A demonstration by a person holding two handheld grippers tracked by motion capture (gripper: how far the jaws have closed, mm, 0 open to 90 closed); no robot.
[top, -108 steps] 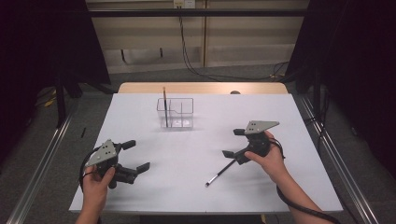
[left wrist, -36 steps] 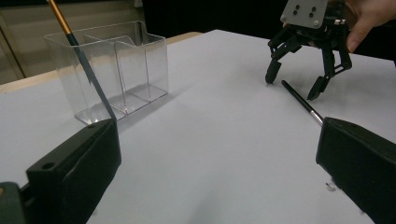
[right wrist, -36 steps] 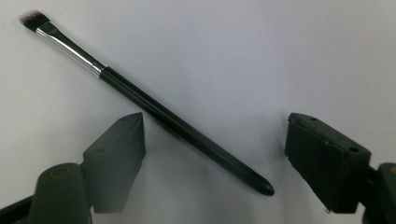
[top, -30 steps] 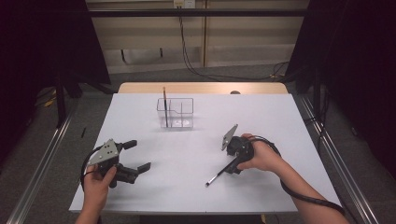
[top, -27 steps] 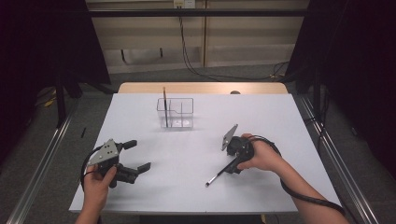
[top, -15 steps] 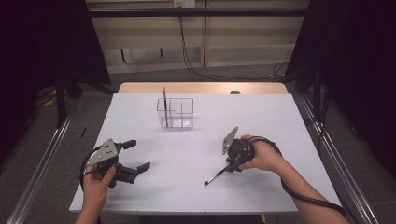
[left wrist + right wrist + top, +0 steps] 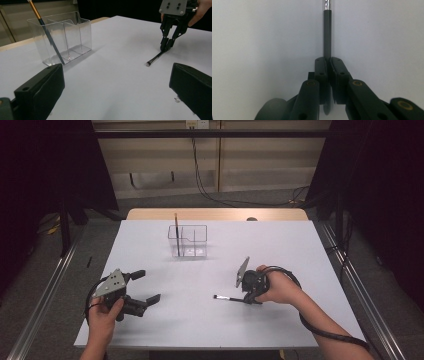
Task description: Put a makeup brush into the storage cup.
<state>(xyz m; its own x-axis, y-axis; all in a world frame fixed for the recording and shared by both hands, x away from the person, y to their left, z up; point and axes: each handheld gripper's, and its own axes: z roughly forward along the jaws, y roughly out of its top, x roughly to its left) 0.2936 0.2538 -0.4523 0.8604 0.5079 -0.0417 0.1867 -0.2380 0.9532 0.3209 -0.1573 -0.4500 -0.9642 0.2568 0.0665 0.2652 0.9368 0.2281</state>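
A thin black brush (image 7: 227, 298) with a silver ferrule lies on the white table (image 7: 300, 250), right of centre. My right gripper (image 7: 248, 300) points down at its handle end. Its jaws have just been closing and are now shut on the black brush (image 7: 327, 30), which sticks straight out past the right gripper (image 7: 327, 61). From the left gripper view the right gripper (image 7: 166, 47) pinches the brush (image 7: 153, 58) at the table surface. My left gripper (image 7: 146, 286) rests at the front left, open and holding nothing, its jaws wide apart around the left gripper (image 7: 116, 75) midpoint.
A clear divided container (image 7: 192, 242) stands at the table's far middle, with an orange-handled brush (image 7: 176, 235) leaning in its left compartment. The container (image 7: 72, 32) and that brush (image 7: 45, 27) appear ahead-left of my left gripper. Metal rails (image 7: 45, 295) run along both sides of the table.
The right gripper's jaws came together on the brush handle, and the brush swung from a diagonal to lie nearly level across the table. The left gripper stayed put.
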